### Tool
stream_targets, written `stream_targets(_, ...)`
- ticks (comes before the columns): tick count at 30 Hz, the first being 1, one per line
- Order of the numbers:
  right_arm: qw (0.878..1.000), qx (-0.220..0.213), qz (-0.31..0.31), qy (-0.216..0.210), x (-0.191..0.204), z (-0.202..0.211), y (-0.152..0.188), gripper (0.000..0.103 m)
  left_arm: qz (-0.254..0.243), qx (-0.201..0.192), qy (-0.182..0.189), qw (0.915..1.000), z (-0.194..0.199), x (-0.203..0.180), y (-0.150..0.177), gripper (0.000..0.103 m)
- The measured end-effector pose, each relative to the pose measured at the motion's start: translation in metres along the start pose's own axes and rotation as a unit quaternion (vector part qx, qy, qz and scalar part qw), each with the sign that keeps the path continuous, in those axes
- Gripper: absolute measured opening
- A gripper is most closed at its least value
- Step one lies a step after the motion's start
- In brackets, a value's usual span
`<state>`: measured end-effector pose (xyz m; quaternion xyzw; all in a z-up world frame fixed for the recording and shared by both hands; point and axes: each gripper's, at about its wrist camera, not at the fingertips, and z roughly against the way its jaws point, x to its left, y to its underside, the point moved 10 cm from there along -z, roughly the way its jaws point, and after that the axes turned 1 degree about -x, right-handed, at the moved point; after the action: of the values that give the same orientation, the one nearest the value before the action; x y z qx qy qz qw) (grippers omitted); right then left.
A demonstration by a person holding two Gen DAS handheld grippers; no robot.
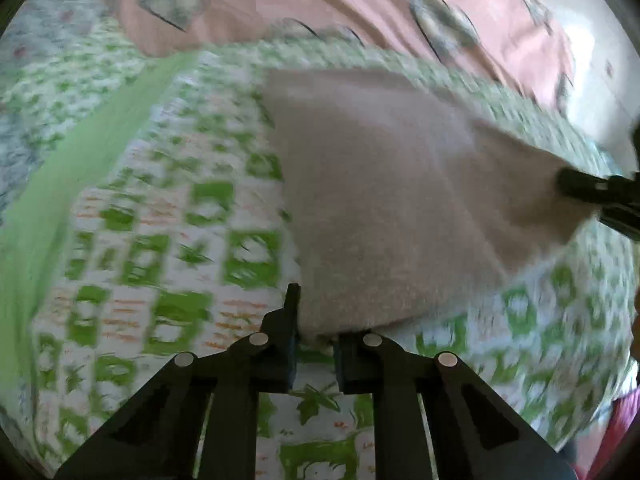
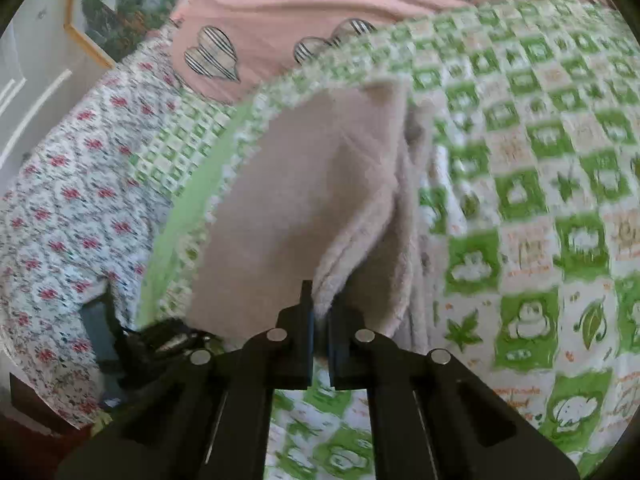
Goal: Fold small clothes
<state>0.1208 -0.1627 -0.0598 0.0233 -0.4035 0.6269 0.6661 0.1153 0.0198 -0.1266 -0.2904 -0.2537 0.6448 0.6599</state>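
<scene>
A small beige fleece cloth (image 1: 384,200) is held up over the green-and-white checked blanket (image 1: 168,240). My left gripper (image 1: 316,340) is shut on its near corner. My right gripper (image 2: 320,316) is shut on another edge of the same cloth (image 2: 304,208), whose layers hang folded beside it. In the left wrist view the right gripper (image 1: 600,196) shows at the far right, holding the cloth's other end. In the right wrist view the left gripper (image 2: 160,340) shows at the lower left. Both views are blurred by motion.
A pink pillow with striped hearts (image 2: 280,12) lies at the head of the bed. A red-flowered sheet (image 2: 72,208) covers the left side. A framed picture (image 2: 116,8) hangs on the wall. The blanket (image 2: 540,200) spreads to the right.
</scene>
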Motion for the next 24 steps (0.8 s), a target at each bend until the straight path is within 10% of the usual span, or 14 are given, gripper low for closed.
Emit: stream_targets(24, 0.989, 0.072, 0.006, 0.127, -0.074, -0.021, 0.045, 0.006, 0.102, 0.053, 0.052, 0.9920, -0.015, 0.007, 0.025, 0.009)
